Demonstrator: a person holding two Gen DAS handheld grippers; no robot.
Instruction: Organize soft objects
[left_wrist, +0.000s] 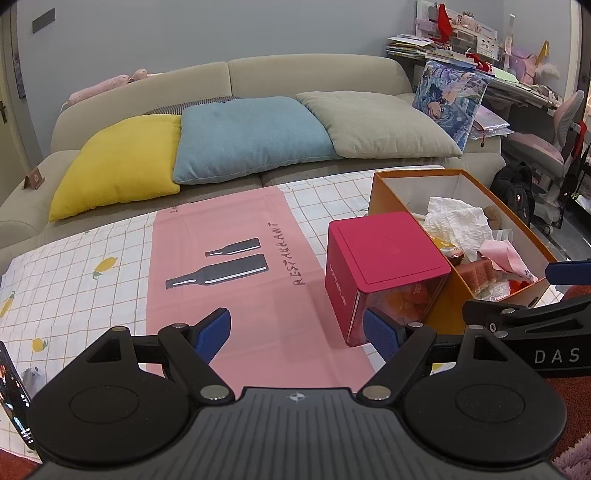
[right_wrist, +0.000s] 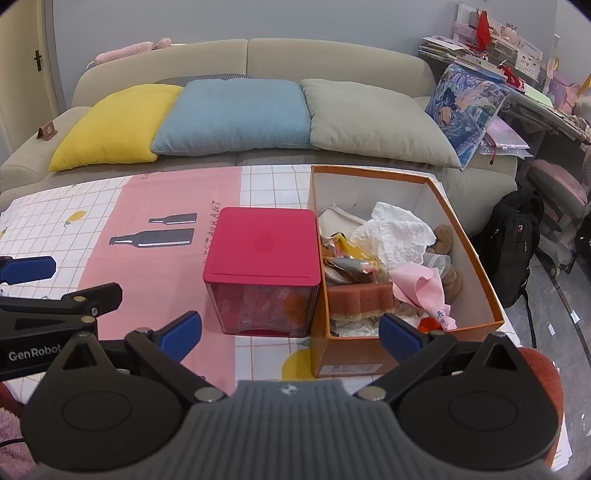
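Note:
An orange cardboard box (right_wrist: 467, 254) (left_wrist: 406, 188) sits on the table's right side, full of soft things: crumpled white tissue (right_wrist: 397, 236) (left_wrist: 458, 221), a pink cloth (right_wrist: 421, 288) (left_wrist: 506, 256), a brown sponge (right_wrist: 360, 297), a brown plush (right_wrist: 445, 236). A red-lidded clear box (right_wrist: 262, 251) (left_wrist: 388, 247) stands against its left side, lid on. My left gripper (left_wrist: 297, 332) is open over the pink mat, empty. My right gripper (right_wrist: 290, 332) is open in front of both boxes, empty.
The table carries a checked cloth (left_wrist: 74, 288) and a pink mat (left_wrist: 229, 266) printed with bottles. Behind it a beige sofa (left_wrist: 295, 70) holds yellow (left_wrist: 118, 162), blue (left_wrist: 251, 136) and grey (left_wrist: 376, 122) pillows. A phone (left_wrist: 13, 398) lies at the left edge. A black backpack (right_wrist: 513, 240) stands right.

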